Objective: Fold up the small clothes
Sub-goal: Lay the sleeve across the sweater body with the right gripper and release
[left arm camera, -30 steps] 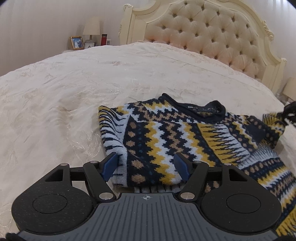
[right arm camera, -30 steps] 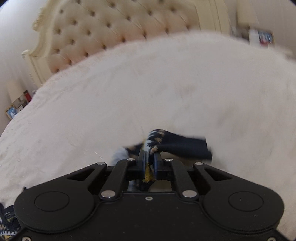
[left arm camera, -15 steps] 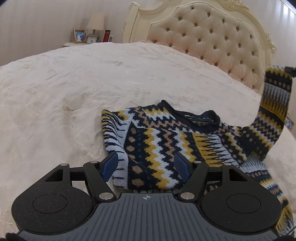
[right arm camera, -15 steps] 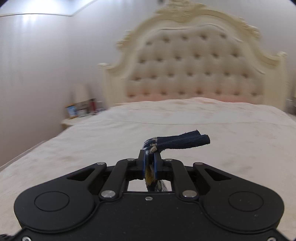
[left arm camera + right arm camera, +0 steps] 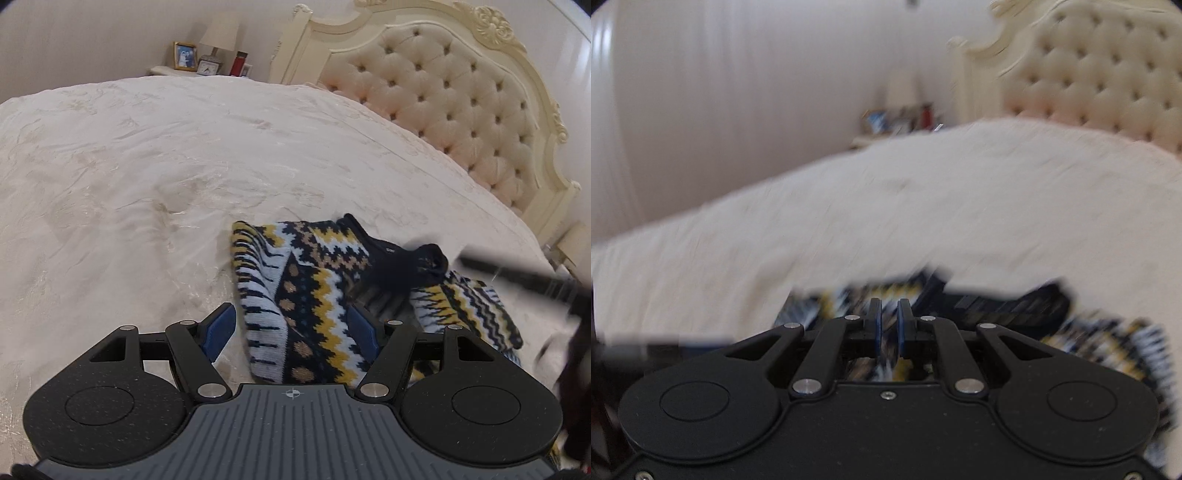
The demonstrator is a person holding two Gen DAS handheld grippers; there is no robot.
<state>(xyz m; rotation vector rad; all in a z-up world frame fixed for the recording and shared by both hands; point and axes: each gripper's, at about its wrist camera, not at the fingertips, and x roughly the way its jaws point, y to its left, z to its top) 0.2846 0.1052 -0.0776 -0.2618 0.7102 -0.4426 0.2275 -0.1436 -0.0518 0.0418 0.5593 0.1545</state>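
Note:
A small knitted sweater (image 5: 314,295) with navy, yellow, white and tan zigzags lies on the cream bedspread (image 5: 147,184). Its left sleeve is folded over the body, and its right sleeve (image 5: 476,306) now lies folded across it too. My left gripper (image 5: 291,328) is open, its blue pads either side of the sweater's lower left edge, holding nothing. My right gripper (image 5: 888,325) hovers low over the sweater (image 5: 1108,343), jaws a narrow gap apart with nothing clearly between them. The view is blurred. The right gripper shows as a dark blur in the left wrist view (image 5: 535,284).
A tufted cream headboard (image 5: 461,110) stands at the bed's far end. A nightstand (image 5: 207,66) with a lamp, photo frame and clock sits beyond the bed's far left corner. Bare bedspread spreads left of the sweater.
My right gripper carried the right sleeve up and over, laid it across the sweater body, and its jaws parted off the cuff. My left gripper stayed open and shifted slightly.

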